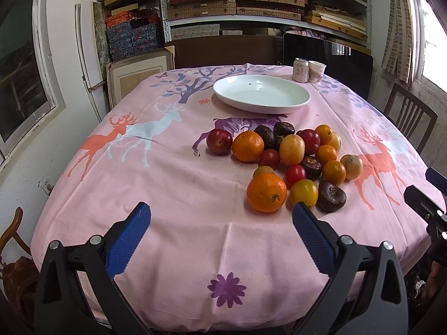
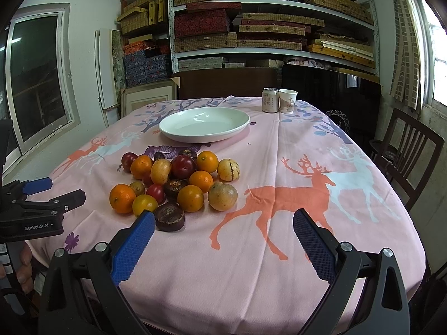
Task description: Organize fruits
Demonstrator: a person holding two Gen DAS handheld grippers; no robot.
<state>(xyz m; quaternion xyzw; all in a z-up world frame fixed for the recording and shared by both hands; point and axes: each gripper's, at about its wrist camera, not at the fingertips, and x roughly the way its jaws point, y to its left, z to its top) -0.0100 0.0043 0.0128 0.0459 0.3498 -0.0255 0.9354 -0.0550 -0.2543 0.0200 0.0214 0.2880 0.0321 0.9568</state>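
A pile of mixed fruit [image 1: 290,162] lies on the pink deer-print tablecloth [image 1: 173,184]: oranges, red plums, yellow fruits and dark brown ones. It also shows in the right wrist view [image 2: 178,181]. An empty white oval plate [image 1: 261,93] sits beyond the pile, also in the right wrist view [image 2: 204,124]. My left gripper [image 1: 220,209] is open and empty above the near cloth, its right finger close to a large orange [image 1: 266,192]. My right gripper [image 2: 223,217] is open and empty, to the right of a dark fruit [image 2: 169,217]. The left gripper shows at the left edge of the right wrist view [image 2: 53,192].
A drink can [image 1: 300,70] and a paper cup [image 1: 317,72] stand at the far right of the table. A wooden chair [image 2: 405,153] stands to the right, another chair [image 1: 14,240] at the near left. Shelves of boxes [image 2: 251,28] fill the back wall.
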